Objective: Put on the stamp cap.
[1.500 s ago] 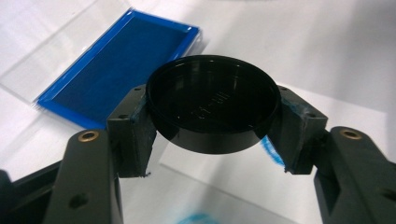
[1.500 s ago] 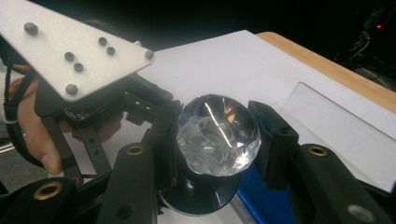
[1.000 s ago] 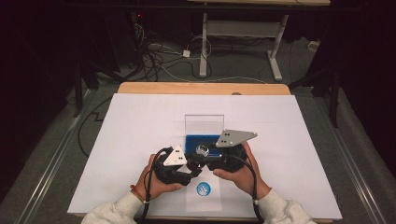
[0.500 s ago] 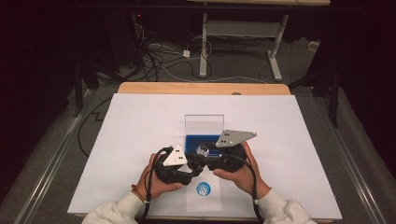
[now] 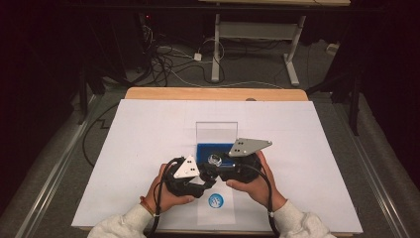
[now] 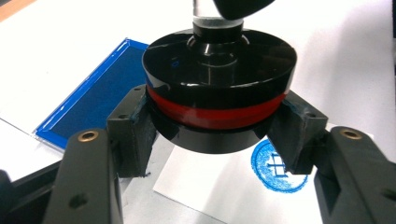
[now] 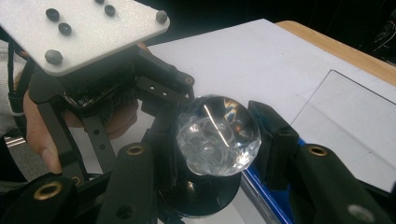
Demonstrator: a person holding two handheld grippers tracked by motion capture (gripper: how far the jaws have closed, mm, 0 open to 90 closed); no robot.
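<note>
Black stamp base (image 6: 218,91) is clamped in my left gripper (image 6: 217,135), my right gripper (image 7: 219,140) clenches its crystal knob (image 7: 217,134), axis upright, blue print (image 6: 276,166) just below.

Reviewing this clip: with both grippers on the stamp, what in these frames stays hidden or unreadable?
- Underside of the stamp: left gripper view, hidden by its own black and red body.
- Design of the blue print: partly covered by the left gripper; too small in the high view.
- Ink pad: high view, near part behind the right gripper.
- Paper near edge: cut off behind the sleeves.
</note>
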